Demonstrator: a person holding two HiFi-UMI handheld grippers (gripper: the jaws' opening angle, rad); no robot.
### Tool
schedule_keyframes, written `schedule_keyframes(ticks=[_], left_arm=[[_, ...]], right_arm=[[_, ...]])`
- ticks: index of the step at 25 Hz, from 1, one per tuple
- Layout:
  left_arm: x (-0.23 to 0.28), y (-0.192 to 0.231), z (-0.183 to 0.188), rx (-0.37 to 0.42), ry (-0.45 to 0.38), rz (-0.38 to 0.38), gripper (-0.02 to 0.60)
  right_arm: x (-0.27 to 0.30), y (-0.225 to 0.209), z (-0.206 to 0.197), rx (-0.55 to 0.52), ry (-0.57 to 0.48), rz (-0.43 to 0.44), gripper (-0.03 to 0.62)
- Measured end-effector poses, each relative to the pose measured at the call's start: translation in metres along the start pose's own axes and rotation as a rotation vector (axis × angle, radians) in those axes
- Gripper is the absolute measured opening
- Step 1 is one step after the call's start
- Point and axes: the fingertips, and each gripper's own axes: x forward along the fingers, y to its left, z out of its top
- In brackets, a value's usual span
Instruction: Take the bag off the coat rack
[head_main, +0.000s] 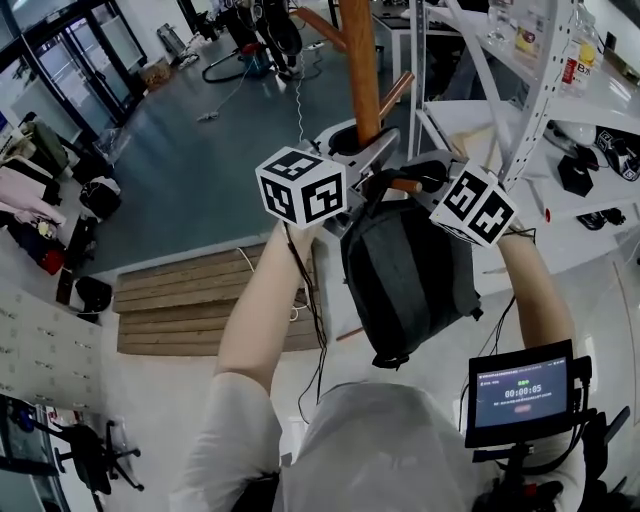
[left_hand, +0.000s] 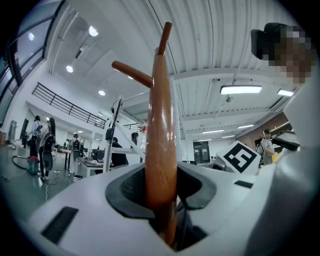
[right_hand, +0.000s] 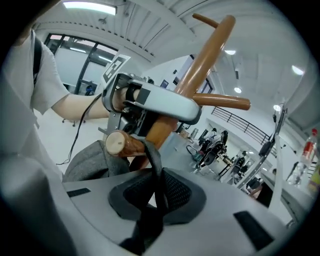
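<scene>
Left tongs (left_hand: 161, 200): pressed onto the coat rack pole (left_hand: 161, 130), which is seen rising between the two jaws with a pad against each side. The rack is judged to be steadied by this grip.
Right tongs (right_hand: 155, 200): pinched on the black carry strap (right_hand: 152, 167) of the bag, which is held between the pads and runs up out of them.
Carry strap: looped over a short wooden peg (right_hand: 122, 144), close to its cut end. It has not yet been drawn past the tip.
Bag (head_main: 410, 275): a grey backpack, hung from that peg against the pole. In the head view it is seen between the two forearms, clear of the floor.
Done so far: both grips are judged to be taken, one on the rack and one on the strap.
Left to do: the strap has to be lifted and slid off the peg's end, and the bag then has to be carried clear of the rack. The task is judged to be no more than about half done.
Surroundings: a white shelving unit (head_main: 560, 110) stands just beside the rack on the right, so the bag is best swung away from it.
</scene>
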Motion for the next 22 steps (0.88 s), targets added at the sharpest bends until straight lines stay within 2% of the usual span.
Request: schedule_keyframes(ticks=[3, 9, 22], left_arm=[[-0.003, 0.003, 0.001, 0.001, -0.011, 0.009, 0.133], [0.010, -0.001, -0.002, -0.002, 0.012, -0.001, 0.133], [0.008, 0.002, -0.004, -0.004, 0.009, 0.008, 0.133]], right_arm=[[0.003, 0.000, 0.002, 0.003, 0.011, -0.062, 0.049], [-0.006, -0.014, -0.001, 0.085, -0.058, -0.172, 0.046], [-0.058, -0.020, 0.016, 0.233, -0.200, -0.243, 0.048]])
